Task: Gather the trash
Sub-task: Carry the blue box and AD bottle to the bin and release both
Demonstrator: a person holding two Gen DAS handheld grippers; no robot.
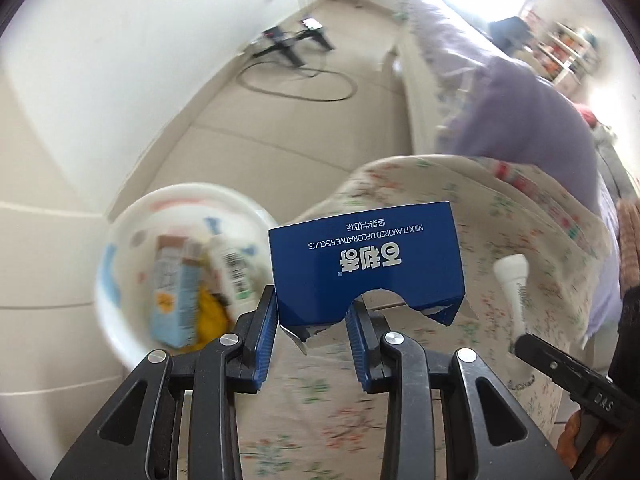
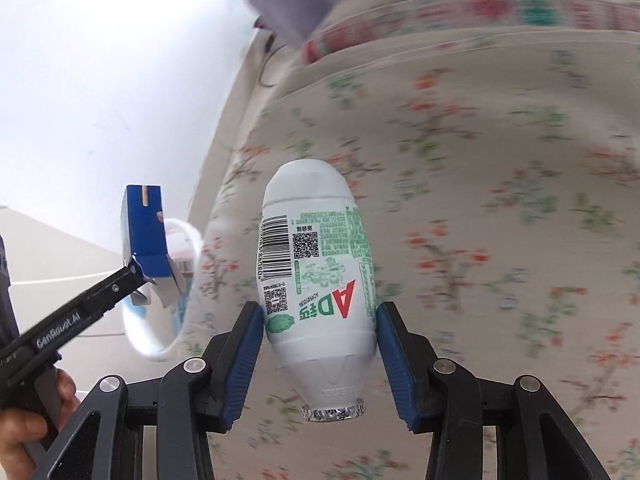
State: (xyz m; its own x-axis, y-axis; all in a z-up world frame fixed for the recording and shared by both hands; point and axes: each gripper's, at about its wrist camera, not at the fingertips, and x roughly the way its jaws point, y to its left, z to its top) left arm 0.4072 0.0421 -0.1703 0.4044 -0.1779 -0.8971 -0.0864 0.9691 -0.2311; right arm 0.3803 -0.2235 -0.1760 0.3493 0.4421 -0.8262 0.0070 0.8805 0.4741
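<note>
A bed (image 1: 460, 208) under a floral quilt fills the right and near side of both views, a lilac blanket (image 1: 532, 120) lying on it farther back; pale floor tiles (image 1: 248, 128) run away to the left. On the floor just left of the bed stands a round white waste bin (image 1: 120, 248), already holding a light-blue drink carton (image 1: 172, 300), a white bottle and something yellow. Above the quilt's edge, the left gripper (image 1: 312, 312) carries a torn blue biscuit box (image 1: 366, 268), printed "Milk Flavored Decorative Biscuits"; its jaws are drawn in narrow on the ragged open end of the box, which sits just right of the bin. The right gripper (image 2: 320, 320) holds a small white AD milk-drink bottle (image 2: 320, 276) over the quilt, jaws set moderately wide against the labelled belly, foil-capped mouth pointing back toward the camera.

Both pieces look light and most likely empty. The cardboard box would crush or twist if squeezed hard, and its torn flaps give a weak hold; a grip across the intact panel would seem safer. The bottle's smooth, rounded plastic looks slippery, so the broad middle where the pads now sit seems the soundest place. Both items appear ready for dropping into the bin, the box nearer to it.
</note>
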